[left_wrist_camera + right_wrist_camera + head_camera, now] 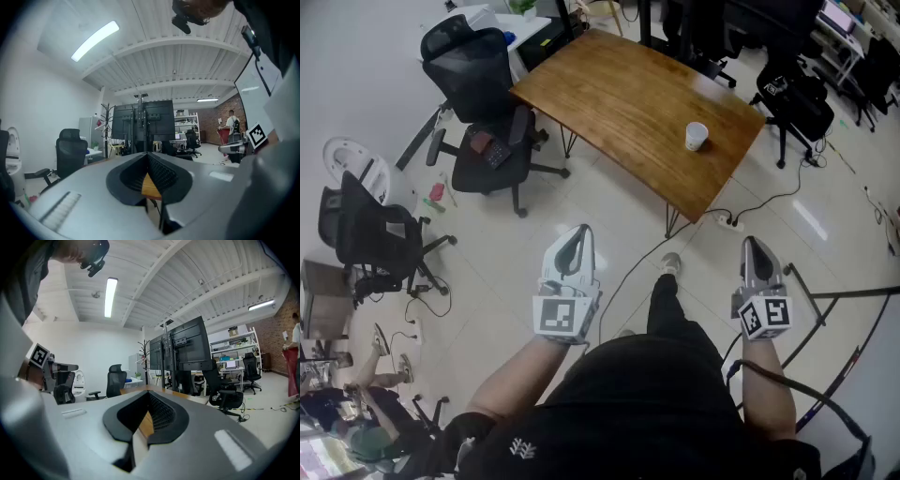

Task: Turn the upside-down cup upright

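Note:
A small white cup (pixel 697 137) stands on the wooden table (pixel 619 103), near its right end. Both grippers are held level over the tiled floor, well short of the table's near edge. My left gripper (pixel 578 232) is shut, its jaws meeting at a point with nothing between them. My right gripper (pixel 754 242) is shut and empty too. In the left gripper view the left gripper (pixel 149 153) shows only a sliver of the wooden table (pixel 151 186) through its jaw opening. In the right gripper view the table (pixel 140 391) lies past the right gripper (pixel 149 392). The cup is hidden in both gripper views.
Black office chairs (pixel 483 112) (pixel 380 239) stand left of the table, and more chairs (pixel 797 94) at the far right. A power strip and cables (pixel 727 221) lie on the floor by the table's near corner. A person (pixel 231 123) stands in the distance.

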